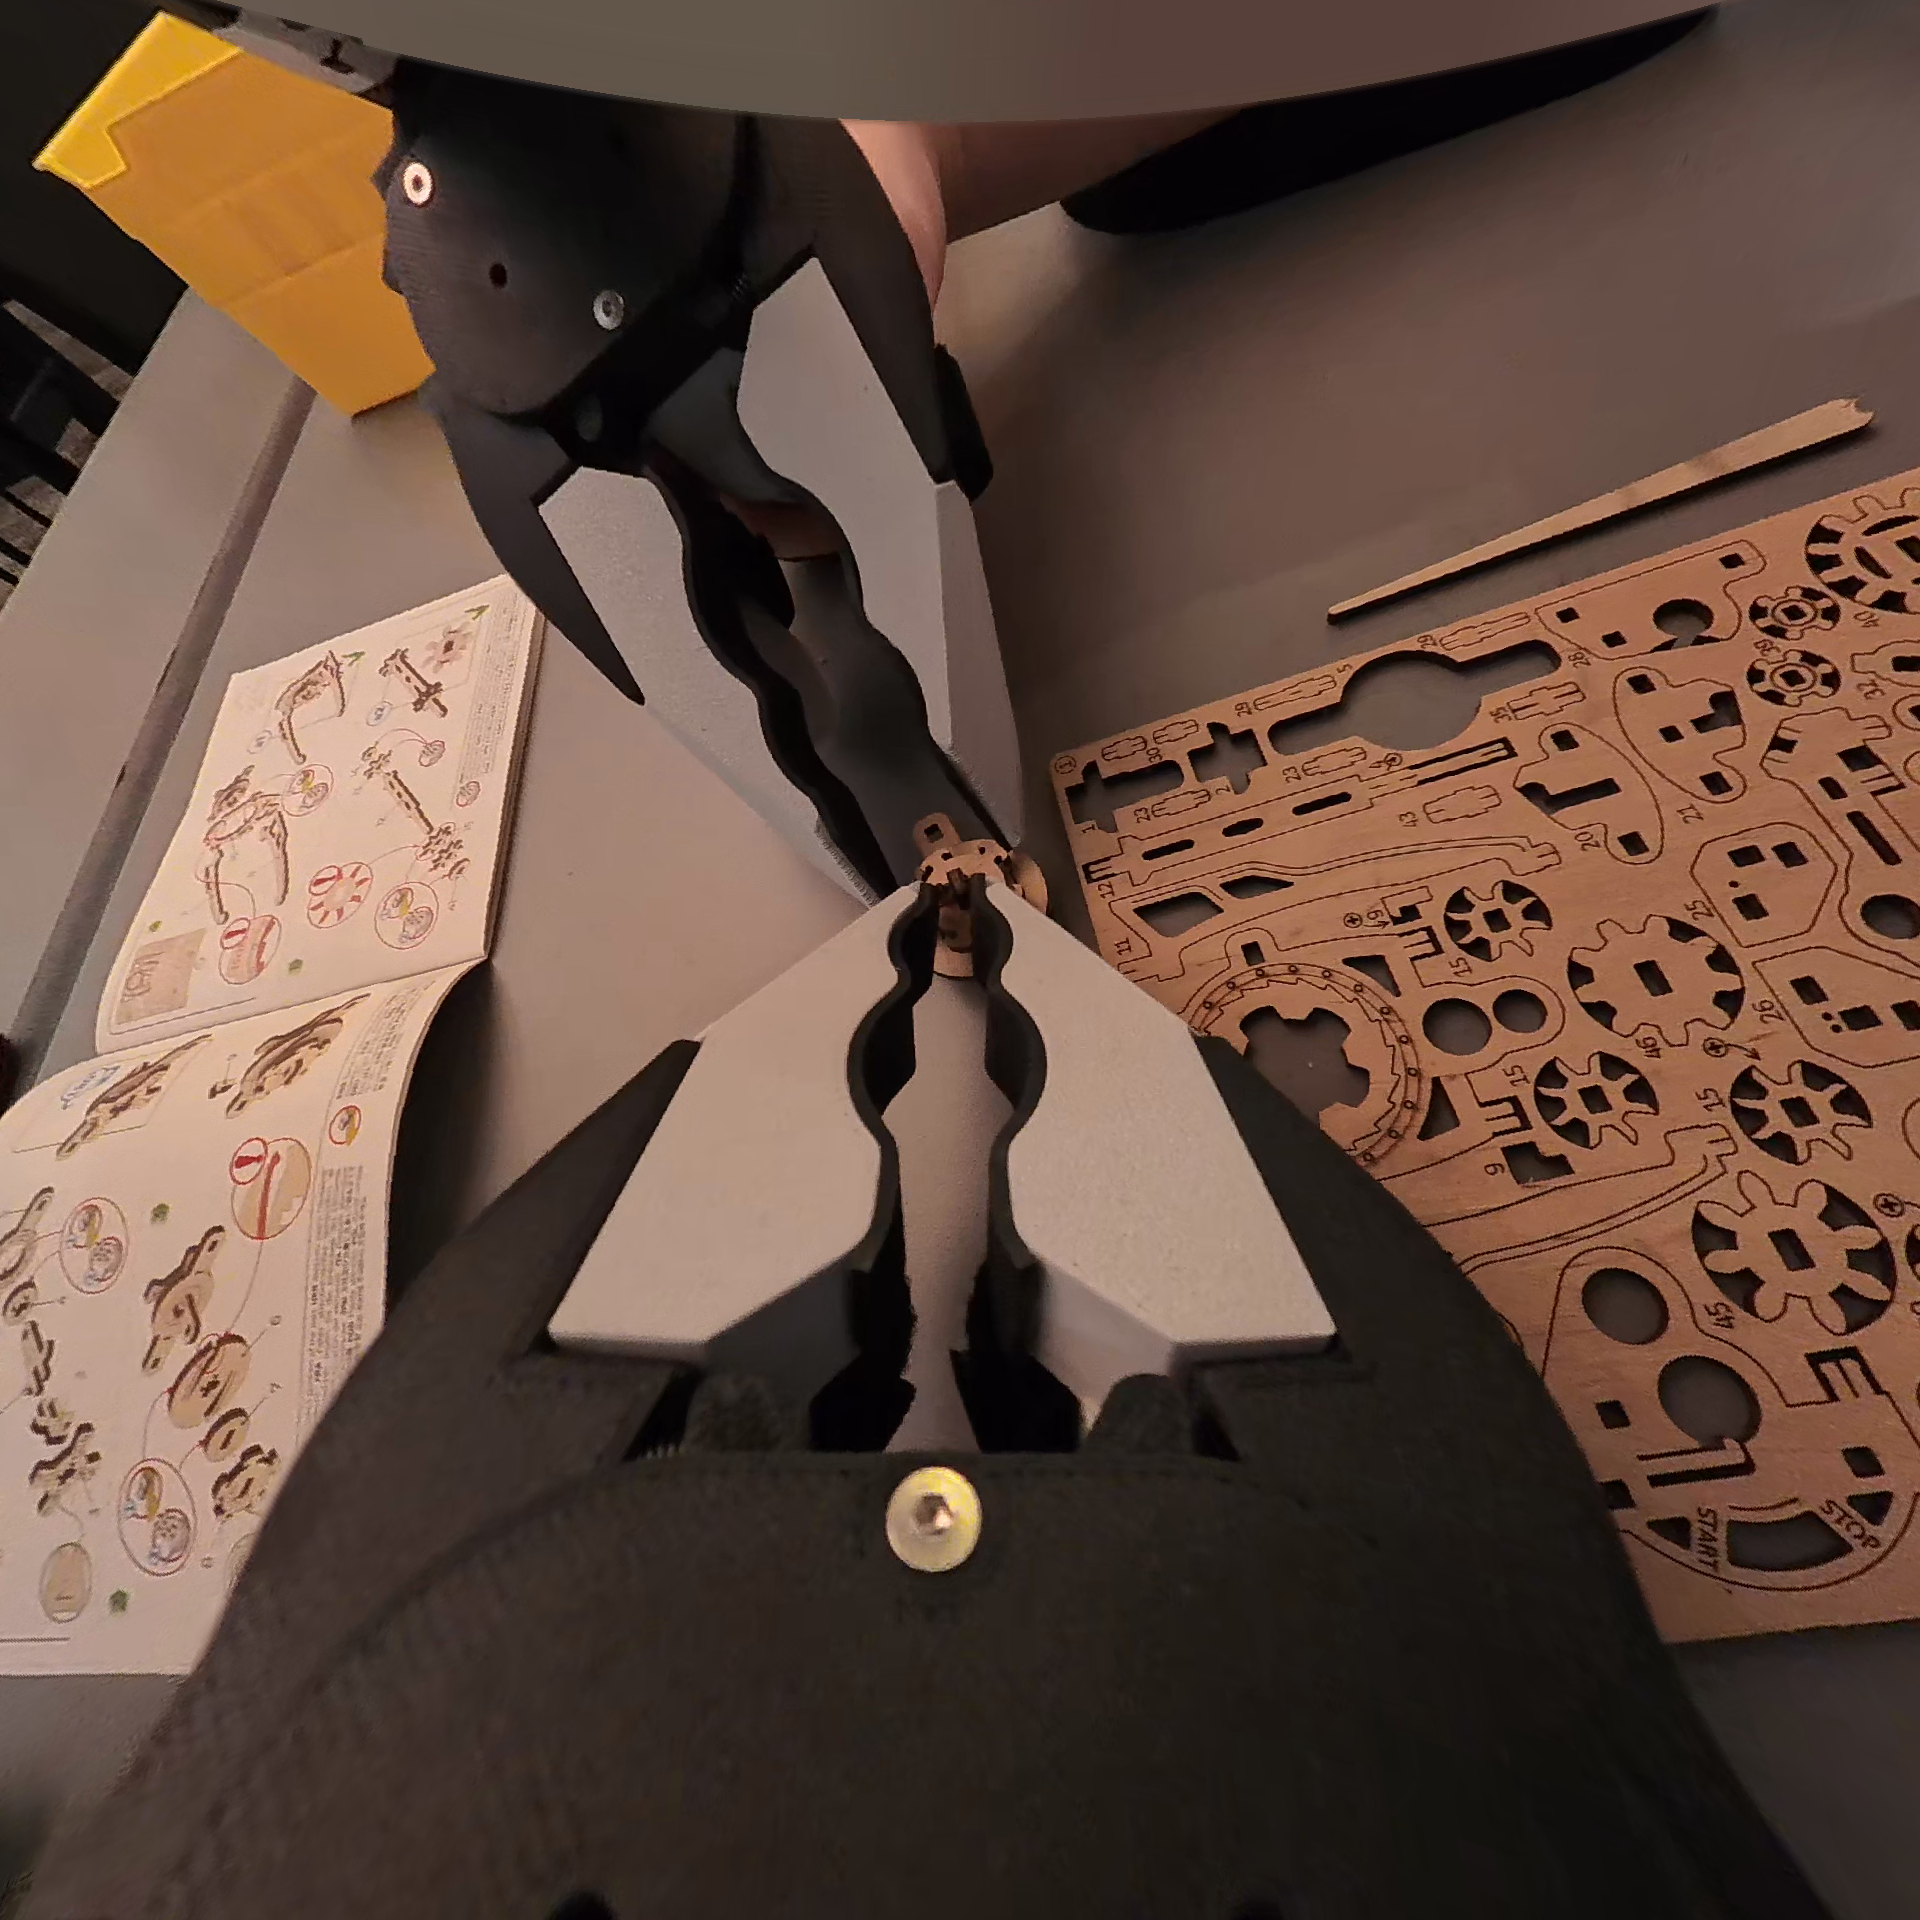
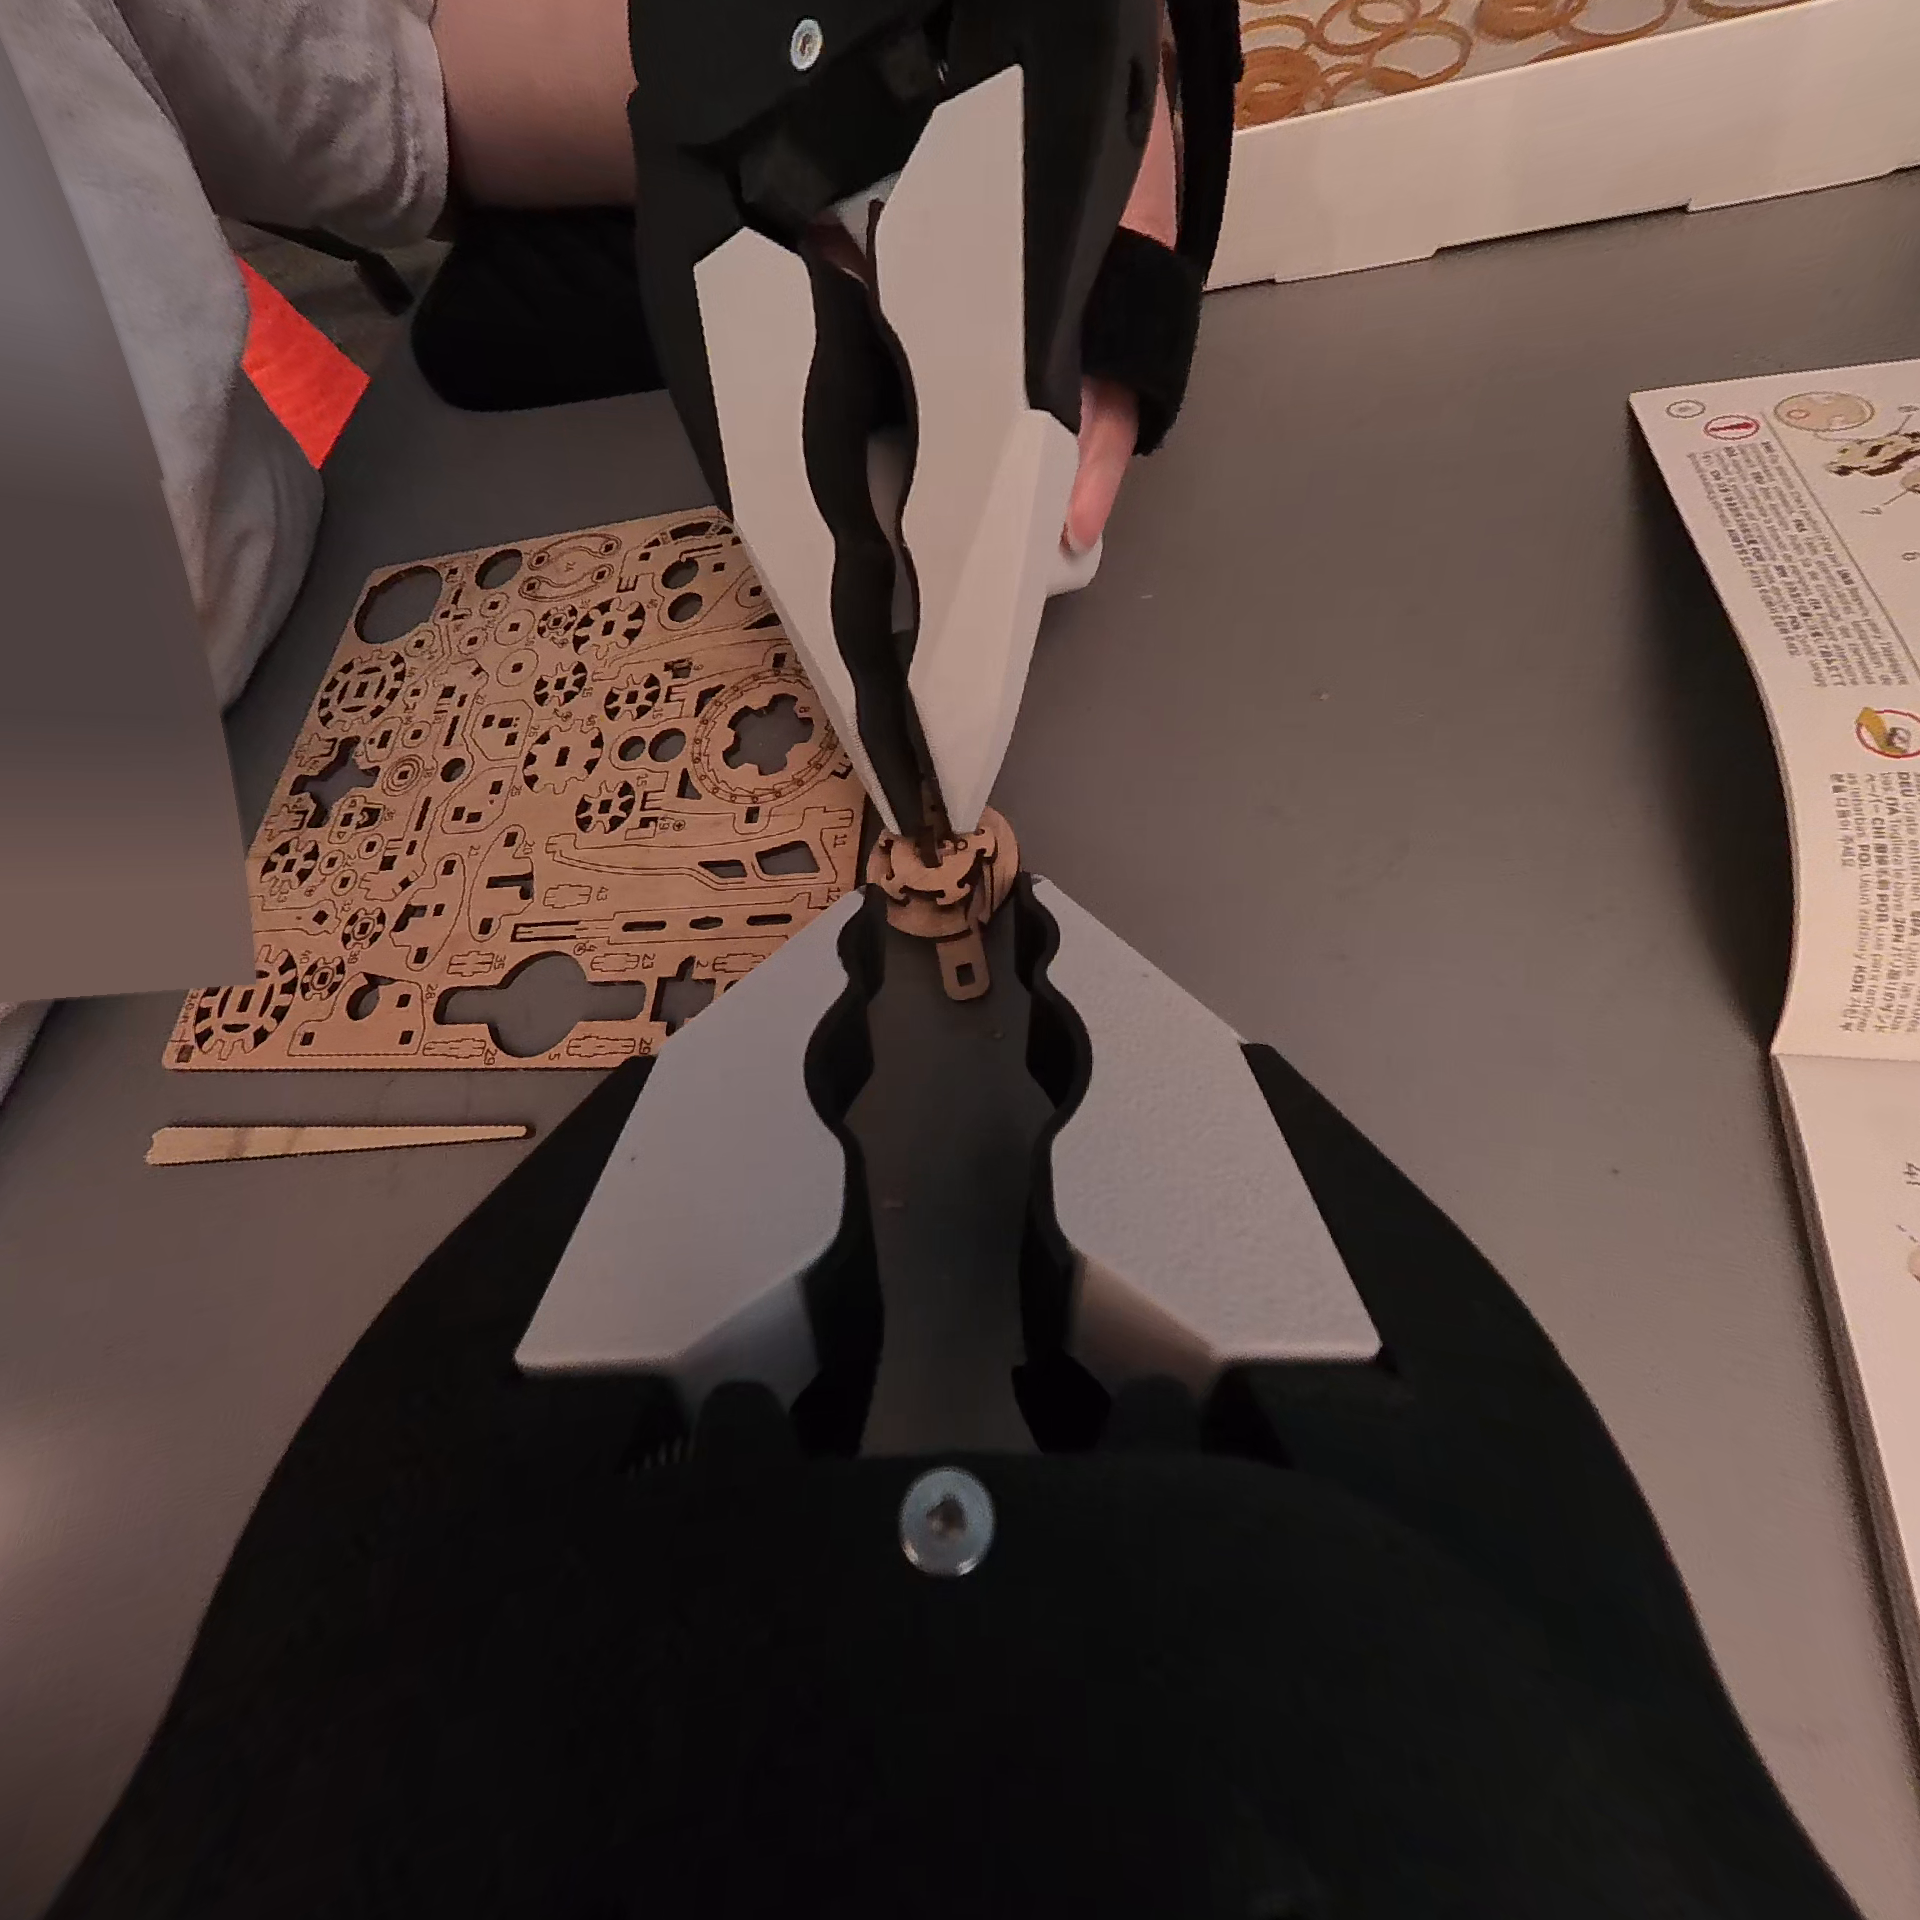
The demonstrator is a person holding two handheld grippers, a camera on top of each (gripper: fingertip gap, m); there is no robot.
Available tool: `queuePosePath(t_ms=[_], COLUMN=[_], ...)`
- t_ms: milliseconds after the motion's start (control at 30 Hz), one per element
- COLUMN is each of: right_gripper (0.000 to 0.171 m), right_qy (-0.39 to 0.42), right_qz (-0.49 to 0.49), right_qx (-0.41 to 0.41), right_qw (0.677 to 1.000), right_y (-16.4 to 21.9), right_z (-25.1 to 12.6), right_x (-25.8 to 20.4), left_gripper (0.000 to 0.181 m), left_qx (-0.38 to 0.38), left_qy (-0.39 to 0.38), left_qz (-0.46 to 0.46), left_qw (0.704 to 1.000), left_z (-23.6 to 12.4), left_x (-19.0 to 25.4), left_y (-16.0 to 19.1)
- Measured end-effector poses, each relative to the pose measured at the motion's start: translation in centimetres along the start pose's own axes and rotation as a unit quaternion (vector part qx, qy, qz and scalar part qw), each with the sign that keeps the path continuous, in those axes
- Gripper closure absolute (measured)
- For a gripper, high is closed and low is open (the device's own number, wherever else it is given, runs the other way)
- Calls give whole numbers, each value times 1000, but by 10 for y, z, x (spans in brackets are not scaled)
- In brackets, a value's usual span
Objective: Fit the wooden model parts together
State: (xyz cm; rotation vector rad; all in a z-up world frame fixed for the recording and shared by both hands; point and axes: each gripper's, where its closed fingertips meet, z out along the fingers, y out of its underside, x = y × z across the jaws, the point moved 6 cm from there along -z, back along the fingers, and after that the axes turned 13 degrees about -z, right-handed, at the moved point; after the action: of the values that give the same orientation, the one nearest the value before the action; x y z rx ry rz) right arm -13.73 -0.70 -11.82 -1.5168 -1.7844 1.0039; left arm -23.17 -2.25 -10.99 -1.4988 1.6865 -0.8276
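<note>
My two grippers meet tip to tip above the grey table [image 2: 1351,727]. My right gripper [image 2: 945,896] is shut on a small round wooden gear wheel [image 2: 940,871]. A tabbed wooden pin [image 2: 961,982] hangs from the wheel between its fingers. My left gripper [image 1: 951,896] is shut on a small wooden axle piece [image 1: 951,927] that sits in the wheel's centre [image 1: 971,857]. In the left wrist view the right gripper [image 1: 987,831] comes down from the top. In the right wrist view the left gripper [image 2: 920,821] comes from above.
A laser-cut plywood parts sheet [image 1: 1558,987] [image 2: 520,831] lies flat beside a thin wooden stick [image 1: 1600,509] [image 2: 332,1141]. An open instruction booklet [image 1: 312,883] [image 2: 1818,727] lies on the other side. A yellow bin [image 1: 249,229] and a white box [image 2: 1558,187] stand at the table's far edges. Both grippers' tips are close together, under 4 cm apart.
</note>
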Motion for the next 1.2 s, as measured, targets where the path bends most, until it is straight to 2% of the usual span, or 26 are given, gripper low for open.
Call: queuePosePath(t_ms=[267, 367, 533, 767, 1200], right_gripper=[147, 153, 155, 165, 166], right_qy=[7, 15, 20, 30, 25], right_qz=[-23, -38, -37, -62, -69], right_qx=[-7, 6, 23, -2, 7], right_qw=[1000, 999, 999, 998, 997], right_y=[0, -4, -9, -9, -8], right_z=[-1, -6, -6, -1, 0], right_x=[-1, -1, -1, -4, -4], left_gripper=[180, 180, 173, 176, 174], left_qx=[0, 3, 8, 7, 2], left_qy=[-1, -10, -14, -9, -11], left_qz=[23, 33, 11, -1, 11], left_qw=[1000, 999, 1000, 1000, 1000], left_z=[-1, 0, -1, 0, -1], left_x=[1, 1, -1, 0, 0], left_y=[1, 1, 1, 0, 1])
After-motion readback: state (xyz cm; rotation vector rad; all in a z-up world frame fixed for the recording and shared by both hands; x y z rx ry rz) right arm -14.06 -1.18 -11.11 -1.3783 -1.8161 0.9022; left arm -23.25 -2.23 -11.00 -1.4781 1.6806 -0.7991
